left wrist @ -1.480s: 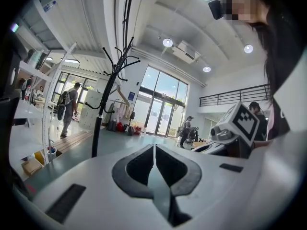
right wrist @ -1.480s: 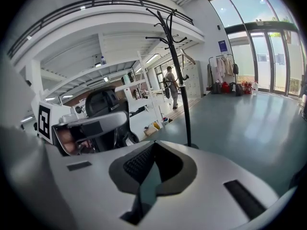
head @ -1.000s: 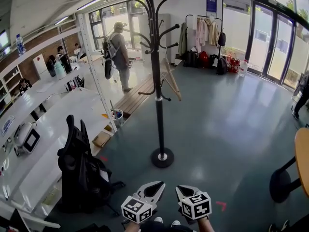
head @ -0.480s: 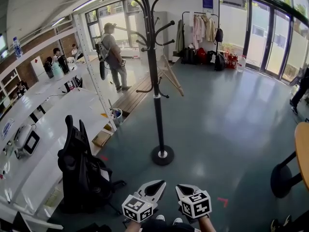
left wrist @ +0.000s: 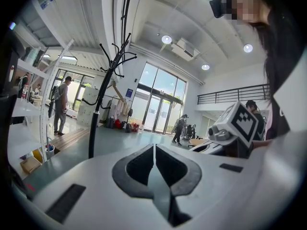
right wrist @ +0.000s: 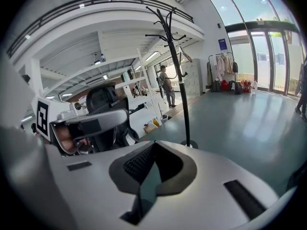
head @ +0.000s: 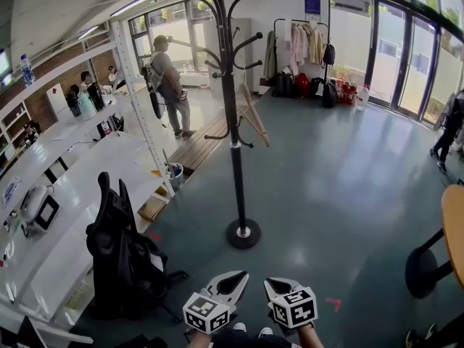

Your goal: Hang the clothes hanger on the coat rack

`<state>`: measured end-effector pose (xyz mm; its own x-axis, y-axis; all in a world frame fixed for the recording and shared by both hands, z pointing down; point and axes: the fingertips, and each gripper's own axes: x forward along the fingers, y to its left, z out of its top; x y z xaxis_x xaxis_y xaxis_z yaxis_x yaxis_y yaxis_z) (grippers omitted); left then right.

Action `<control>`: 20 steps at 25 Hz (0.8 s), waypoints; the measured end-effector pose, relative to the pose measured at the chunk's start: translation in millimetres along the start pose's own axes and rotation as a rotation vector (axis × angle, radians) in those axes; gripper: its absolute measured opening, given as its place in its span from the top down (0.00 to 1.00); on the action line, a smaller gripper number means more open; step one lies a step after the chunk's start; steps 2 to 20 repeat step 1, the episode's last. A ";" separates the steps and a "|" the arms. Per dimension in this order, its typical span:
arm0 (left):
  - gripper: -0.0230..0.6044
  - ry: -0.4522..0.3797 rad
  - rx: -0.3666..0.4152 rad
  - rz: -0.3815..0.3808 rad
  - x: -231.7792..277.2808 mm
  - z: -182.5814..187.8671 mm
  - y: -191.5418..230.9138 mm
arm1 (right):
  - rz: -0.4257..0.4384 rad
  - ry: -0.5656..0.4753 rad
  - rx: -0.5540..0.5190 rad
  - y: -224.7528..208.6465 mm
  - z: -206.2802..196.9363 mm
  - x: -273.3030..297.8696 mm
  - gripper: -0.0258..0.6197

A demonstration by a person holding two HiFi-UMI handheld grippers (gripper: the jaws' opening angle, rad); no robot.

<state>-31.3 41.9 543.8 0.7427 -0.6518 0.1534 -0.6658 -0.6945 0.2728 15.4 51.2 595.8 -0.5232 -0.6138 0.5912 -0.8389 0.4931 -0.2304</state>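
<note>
While both tools sit low at the near edge of the head view, neither holds anything. The left gripper has its jaws pressed together on nothing, and the right gripper is the same, tips meeting with no gap.

The wooden clothes hanger hangs tilted off a lower arm on the right side of the black coat rack, about mid-pole and well apart from both grippers. It is too small to tell whether its hook sits fully over the arm. The rack stands on the grey floor on a small round base, with a black office chair near it by the edge of the white desk.

The hanger looks already hung, so the task is likely done.

Risks if anyone reaches in again:
- Closed jaws would knock the hanger rather than grip it.
- A knock could swing it off that short arm onto the floor.
- A push on the pole could rock the rack, since the base looks narrow for its height.
</note>
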 end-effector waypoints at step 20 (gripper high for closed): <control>0.96 0.001 0.000 0.000 0.3 -0.3 -0.3 | 0.000 0.001 0.000 -0.5 -0.3 -0.1 0.94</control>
